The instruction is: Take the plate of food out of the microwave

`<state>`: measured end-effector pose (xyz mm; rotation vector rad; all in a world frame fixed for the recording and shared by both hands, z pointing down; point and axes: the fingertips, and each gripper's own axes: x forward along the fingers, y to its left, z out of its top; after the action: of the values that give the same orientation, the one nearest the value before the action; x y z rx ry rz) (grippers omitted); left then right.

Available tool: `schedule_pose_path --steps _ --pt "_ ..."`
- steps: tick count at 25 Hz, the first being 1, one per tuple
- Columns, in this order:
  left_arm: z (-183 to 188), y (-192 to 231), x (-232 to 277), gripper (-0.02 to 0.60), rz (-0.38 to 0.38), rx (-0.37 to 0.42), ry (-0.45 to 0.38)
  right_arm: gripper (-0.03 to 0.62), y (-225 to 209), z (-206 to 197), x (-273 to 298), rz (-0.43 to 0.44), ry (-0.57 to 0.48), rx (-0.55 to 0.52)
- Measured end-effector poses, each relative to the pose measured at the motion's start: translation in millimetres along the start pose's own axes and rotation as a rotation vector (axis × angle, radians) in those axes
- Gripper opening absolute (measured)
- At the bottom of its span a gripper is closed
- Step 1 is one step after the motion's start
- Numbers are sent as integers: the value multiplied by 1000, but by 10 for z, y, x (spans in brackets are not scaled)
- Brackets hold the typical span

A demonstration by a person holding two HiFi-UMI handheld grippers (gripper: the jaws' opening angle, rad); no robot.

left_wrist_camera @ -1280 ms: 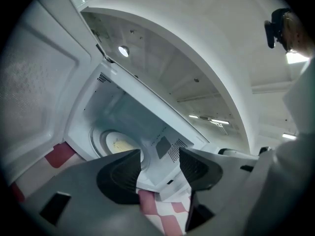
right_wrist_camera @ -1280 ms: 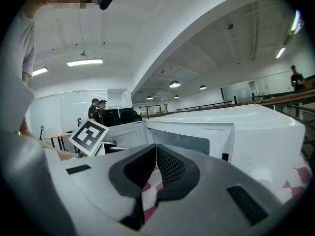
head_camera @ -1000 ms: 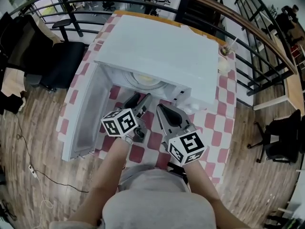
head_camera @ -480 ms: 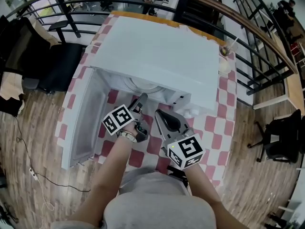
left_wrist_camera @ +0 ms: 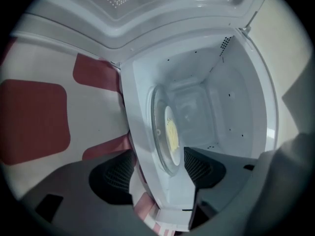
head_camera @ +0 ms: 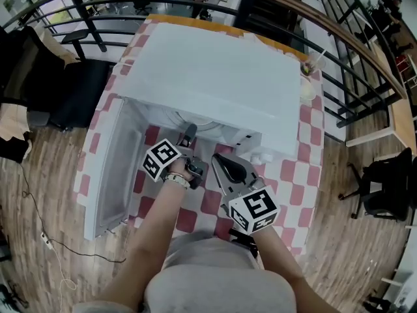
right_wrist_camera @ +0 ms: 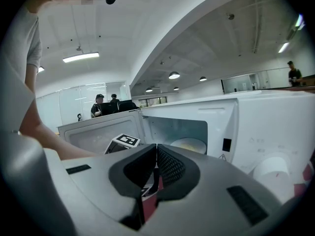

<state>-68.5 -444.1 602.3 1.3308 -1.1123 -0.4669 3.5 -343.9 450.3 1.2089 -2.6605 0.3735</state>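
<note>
Plate of food is seen inside the open microwave. Left gripper jaws are opening wide, microwave's front lip between them, ungripped; plate rim should be straddled squarely, lifted level. Right gripper is closed, empty.

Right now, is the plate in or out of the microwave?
In: the plate sits inside the microwave cavity, food on it; the door stands open.

An open-plan office on a railed upper level: a curved handrail edges the wood floor, black office chairs stand about, and strip lights hang over people at desks
</note>
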Motion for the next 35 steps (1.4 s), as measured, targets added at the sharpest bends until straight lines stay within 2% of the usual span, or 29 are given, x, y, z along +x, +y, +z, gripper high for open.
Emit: schedule_pose_path --steps 18,23,35 --pt "143 161 385 322 129 -182 -53 26 -47 -75 -4 -17 34 -10" --pt "135 204 375 310 167 -179 -61 26 -52 -62 2 -21 34 -10" --pt "120 220 325 295 163 -159 -46 27 4 -54 -87 -28 23 -14"
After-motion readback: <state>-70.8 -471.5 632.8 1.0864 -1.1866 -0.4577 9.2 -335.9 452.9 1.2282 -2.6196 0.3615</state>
